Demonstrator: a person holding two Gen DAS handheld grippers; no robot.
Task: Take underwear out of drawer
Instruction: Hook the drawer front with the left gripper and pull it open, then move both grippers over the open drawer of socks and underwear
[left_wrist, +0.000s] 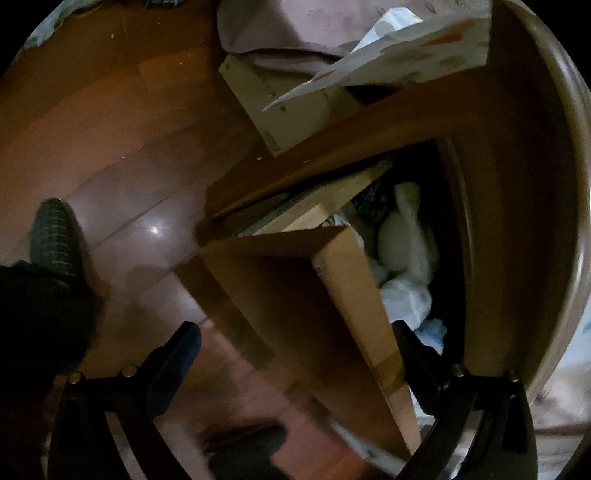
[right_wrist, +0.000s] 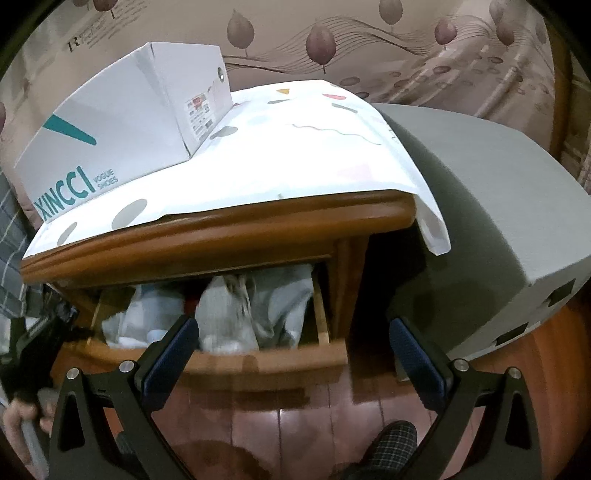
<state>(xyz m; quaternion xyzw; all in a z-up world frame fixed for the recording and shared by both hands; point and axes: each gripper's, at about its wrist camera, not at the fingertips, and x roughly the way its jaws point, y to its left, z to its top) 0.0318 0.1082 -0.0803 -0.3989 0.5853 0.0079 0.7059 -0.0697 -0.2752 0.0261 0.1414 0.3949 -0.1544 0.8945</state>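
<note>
while the drawer (right_wrist: 221, 360) stands pulled out of the wooden nightstand (right_wrist: 221, 236) at centre frame in the right wrist view, pale folded underwear (right_wrist: 225, 314) fills it, a light grey-white bundle at the middle, bluish pieces to its left. right gripper (right_wrist: 291, 354) sits at bottom centre, jaws spread wide, nothing between them; its left finger overlaps the drawer front in the picture, contact cannot be told. upper left: white xincci shoe box (right_wrist: 122, 122) resting on a dotted white sheet (right_wrist: 295, 147) that covers the nightstand top and hangs over its right corner. right of frame: large grey box (right_wrist: 498, 221) beside the nightstand. lower right: a checked slipper (right_wrist: 391, 443) on the reddish wood floor (right_wrist: 295, 417). left wrist view looks down from above: left gripper (left_wrist: 295, 339) at the bottom, jaws wide apart, empty, straddling the drawer's front panel (left_wrist: 354, 295). white and pale blue garments (left_wrist: 406, 258) lie in the open drawer at centre right. upper centre: a cardboard box (left_wrist: 280, 107) on the floor. left edge: a dark striped slipper (left_wrist: 55, 236). image blurred at bottom.
</note>
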